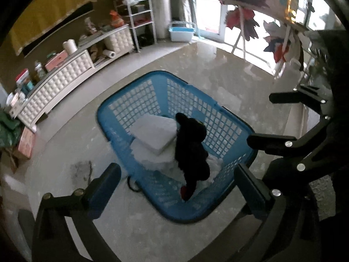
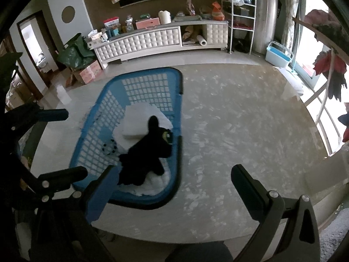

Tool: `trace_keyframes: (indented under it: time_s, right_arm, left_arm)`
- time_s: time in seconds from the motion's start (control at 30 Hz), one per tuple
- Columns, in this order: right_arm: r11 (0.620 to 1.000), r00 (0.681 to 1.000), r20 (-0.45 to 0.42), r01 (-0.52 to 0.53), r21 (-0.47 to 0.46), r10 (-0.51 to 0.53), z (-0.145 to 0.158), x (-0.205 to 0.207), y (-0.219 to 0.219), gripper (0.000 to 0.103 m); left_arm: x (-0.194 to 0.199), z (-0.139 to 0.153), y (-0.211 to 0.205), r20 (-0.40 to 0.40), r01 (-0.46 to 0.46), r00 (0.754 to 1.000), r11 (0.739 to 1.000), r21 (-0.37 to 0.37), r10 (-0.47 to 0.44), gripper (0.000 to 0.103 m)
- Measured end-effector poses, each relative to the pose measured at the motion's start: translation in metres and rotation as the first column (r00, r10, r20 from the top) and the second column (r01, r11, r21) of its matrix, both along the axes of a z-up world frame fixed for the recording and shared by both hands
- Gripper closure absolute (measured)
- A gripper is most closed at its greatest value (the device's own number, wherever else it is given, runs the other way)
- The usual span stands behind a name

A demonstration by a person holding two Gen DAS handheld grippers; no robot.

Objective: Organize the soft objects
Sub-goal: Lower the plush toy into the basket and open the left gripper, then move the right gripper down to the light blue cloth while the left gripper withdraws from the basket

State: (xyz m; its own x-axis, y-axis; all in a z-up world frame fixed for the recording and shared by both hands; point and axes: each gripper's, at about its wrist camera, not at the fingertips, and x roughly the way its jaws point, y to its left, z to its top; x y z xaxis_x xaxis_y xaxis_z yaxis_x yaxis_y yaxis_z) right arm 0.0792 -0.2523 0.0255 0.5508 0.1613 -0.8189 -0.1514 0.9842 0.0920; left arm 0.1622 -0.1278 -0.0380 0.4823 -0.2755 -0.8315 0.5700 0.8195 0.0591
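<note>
Left wrist view: the left gripper [image 1: 177,180] is hovering with its jaws standing wide apart and empty above the blue basket [image 1: 122,111], where a black plush toy [image 1: 192,150] is lying on white cushions [image 1: 153,134]. Right wrist view: the right gripper [image 2: 174,181] is likewise standing spread apart and empty, with the black plush toy [image 2: 146,155] resting inside the blue basket [image 2: 177,100] just beside its left finger.

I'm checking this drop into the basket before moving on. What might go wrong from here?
1. The black plush lies high on the white pillows, its head by the basket rim; it may tip out.
2. Both the left gripper and the right gripper are open and empty, close above the rim, and might snag it.
</note>
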Motion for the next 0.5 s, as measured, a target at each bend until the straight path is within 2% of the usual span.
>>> trace_keyframes:
  time_s: [0.17, 0.5]
  right_arm:
    - [0.999, 0.999, 0.007, -0.032, -0.007, 0.032, 0.007, -0.006, 0.020, 0.000]
    - [0.993, 0.993, 0.017, -0.112, -0.019, 0.113, 0.013, -0.008, 0.069, 0.000]
  left_arm:
    - [-0.011, 0.011, 0.026, 0.005, -0.069, 0.998, 0.997, -0.045, 0.069, 0.000]
    - [-0.038, 0.024, 0.088, 0.063, -0.181, 0.981, 0.982, -0.056, 0.185, 0.000]
